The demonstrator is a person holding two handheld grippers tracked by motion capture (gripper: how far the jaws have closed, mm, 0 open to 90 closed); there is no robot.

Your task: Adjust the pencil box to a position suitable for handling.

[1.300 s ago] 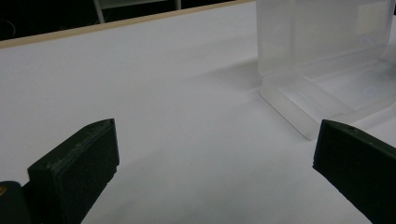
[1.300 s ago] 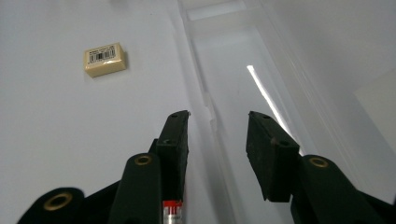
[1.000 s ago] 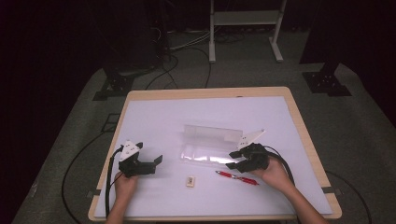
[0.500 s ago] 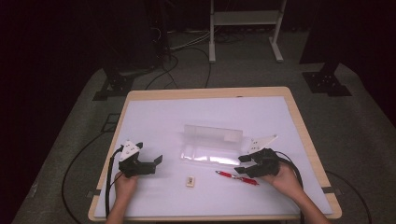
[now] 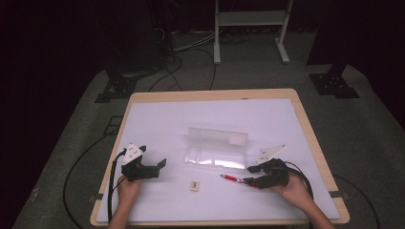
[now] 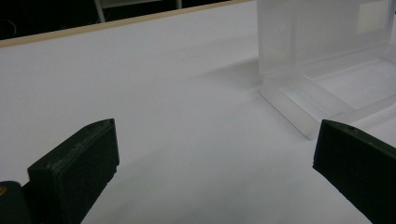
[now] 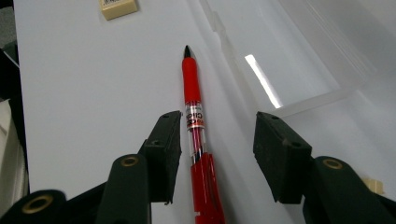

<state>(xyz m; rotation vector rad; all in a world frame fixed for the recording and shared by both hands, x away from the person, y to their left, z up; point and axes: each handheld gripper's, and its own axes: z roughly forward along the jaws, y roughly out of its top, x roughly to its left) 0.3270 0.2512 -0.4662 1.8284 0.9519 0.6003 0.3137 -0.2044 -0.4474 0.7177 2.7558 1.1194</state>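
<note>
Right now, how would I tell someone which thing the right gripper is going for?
Start at the white table and find the clear plastic case lying open near its middle. Just in front of the case's right end lies a red pen, lengthwise between the open jaws of the right gripper. It is the only red, long thing; the eraser nearby is small and cream.

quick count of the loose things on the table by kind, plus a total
red pen: 1
clear plastic case, lid open: 1
small cream eraser: 1
total: 3
</note>
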